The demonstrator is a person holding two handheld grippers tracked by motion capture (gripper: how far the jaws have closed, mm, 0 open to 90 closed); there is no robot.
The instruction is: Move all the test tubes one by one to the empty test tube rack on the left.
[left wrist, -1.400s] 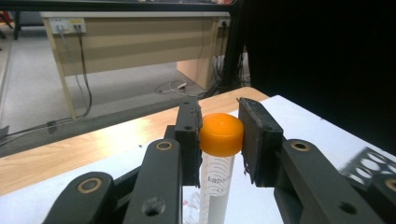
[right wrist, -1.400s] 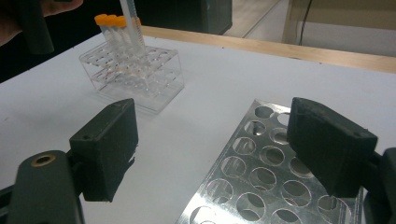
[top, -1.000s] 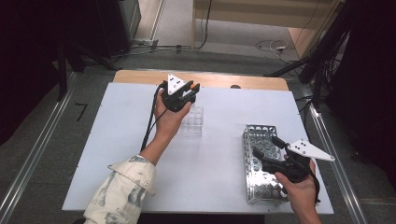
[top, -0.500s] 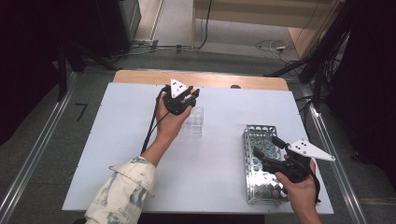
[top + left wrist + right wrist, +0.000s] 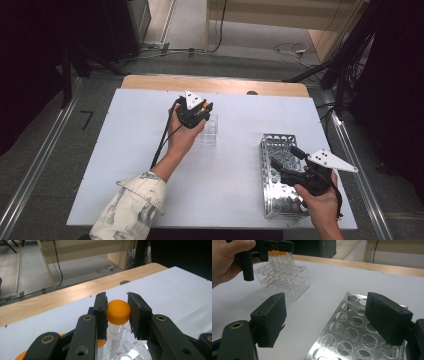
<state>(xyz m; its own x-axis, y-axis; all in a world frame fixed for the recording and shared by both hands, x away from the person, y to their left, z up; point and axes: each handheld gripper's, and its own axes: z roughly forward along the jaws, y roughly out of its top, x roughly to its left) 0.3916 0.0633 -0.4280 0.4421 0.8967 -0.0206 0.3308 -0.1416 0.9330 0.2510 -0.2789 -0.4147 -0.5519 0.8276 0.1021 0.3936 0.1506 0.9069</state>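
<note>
Orange-capped tube (image 5: pixel 118 315) clamped in left gripper (image 5: pixel 117 312) fingers above clear rack (image 5: pixel 207 131), right gripper (image 5: pixel 325 320) fingers wide.

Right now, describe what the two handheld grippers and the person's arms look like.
Both tools are black, each topped with a pale three-cornered plate. The left gripper has orange accents and a black cable trailing down along the forearm; its jaws have flat black pads on arms with brass-ringed pivots. The right gripper has chunky black block pads. The left forearm wears a light patterned sleeve with a folded cuff.
</note>
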